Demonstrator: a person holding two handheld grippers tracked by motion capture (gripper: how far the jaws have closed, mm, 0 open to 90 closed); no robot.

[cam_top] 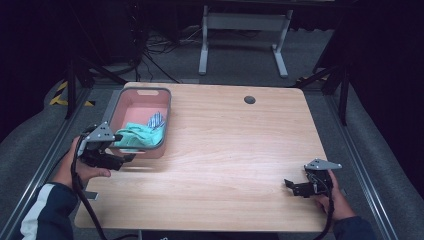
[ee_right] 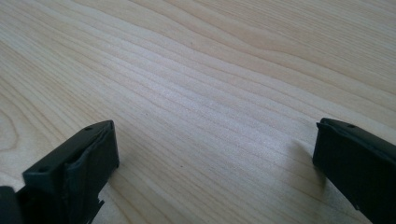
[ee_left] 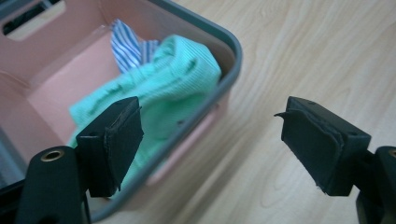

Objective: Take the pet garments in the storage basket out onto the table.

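Observation:
A pink basket with a grey rim (cam_top: 127, 97) stands at the table's left, its near corner (ee_left: 233, 46) close up in the left gripper view. Inside lie a mint-green cloth (cam_top: 137, 135) (ee_left: 177, 79) and a blue-striped cloth (cam_top: 156, 120) (ee_left: 126, 44). My left gripper (cam_top: 127, 156) (ee_left: 210, 140) hovers just in front of the basket's near rim, its jaws open with nothing between them. My right gripper (cam_top: 290, 184) (ee_right: 215, 163) rests low over the bare wood near the table's front right, jaws wide apart and empty.
The wooden table (cam_top: 235, 145) has a round cable hole (cam_top: 249, 99) at the back. Behind the table stands a white desk frame (cam_top: 245, 30) on grey carpet, with cables on the floor.

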